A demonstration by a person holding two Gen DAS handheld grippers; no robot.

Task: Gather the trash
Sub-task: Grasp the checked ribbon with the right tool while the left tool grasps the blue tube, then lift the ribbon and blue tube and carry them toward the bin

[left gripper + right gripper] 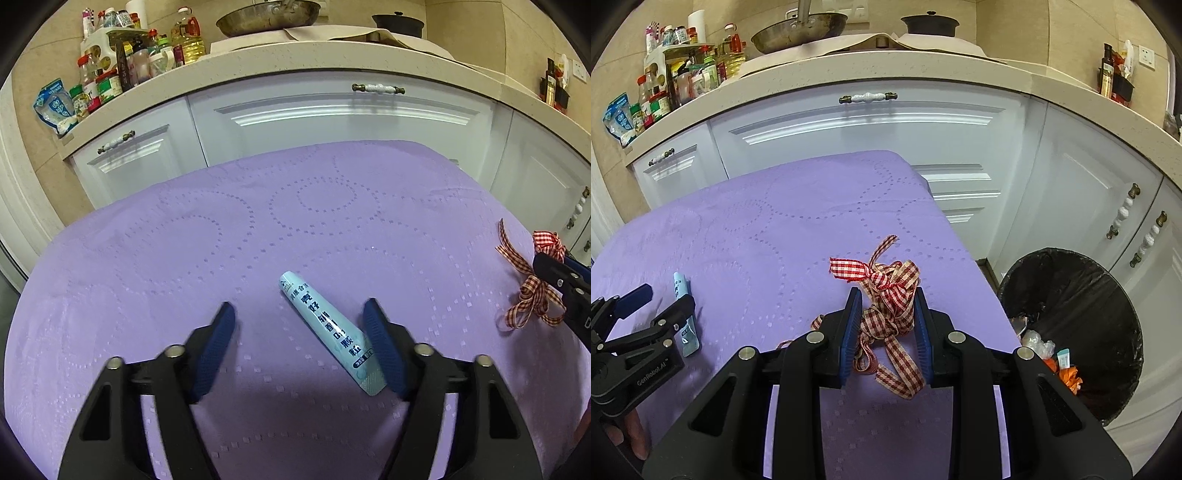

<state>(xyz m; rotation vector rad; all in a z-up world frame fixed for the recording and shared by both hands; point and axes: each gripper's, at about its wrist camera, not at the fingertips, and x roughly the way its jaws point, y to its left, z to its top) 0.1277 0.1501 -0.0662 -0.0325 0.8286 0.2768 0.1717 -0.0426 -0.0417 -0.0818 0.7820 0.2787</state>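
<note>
Ribbon (pixel 888 295), a tangle of red-and-white gingham, sits bunched between the blue pads of the right gripper (pixel 885 317), whose jaws are drawn close and clamp the bundle on both sides while loose loops trail down onto the purple tablecloth (pixel 757 229). The bundle lies near the cloth's right edge, the side closest to the black-lined trash bin (pixel 1071 280) that stands on the floor just beyond that edge, with scraps of wrapper and orange waste already inside. Across the cloth to the left of the ribbon, a pale blue sachet (pixel 328 330) printed with dark characters lies flat on the fabric, slanted, its lower end touching the inner face of one finger of the left gripper (pixel 299 334). That gripper's jaws stand apart, the sachet between them, with the other pad clear of it; no grip is made. In the right wrist view the left gripper appears at the cloth's left margin, the sachet partly hidden behind one of its fingers, and fingertips of a person's hand (pixel 631 435) show beneath it. Behind the far edge of the cloth run white cabinet doors (pixel 332 122) under a speckled countertop (pixel 295 59), where a wok (pixel 267 16), a dark lidded pot (pixel 398 23) and a crowd of bottles and jars (pixel 122 62) are seen.
</note>
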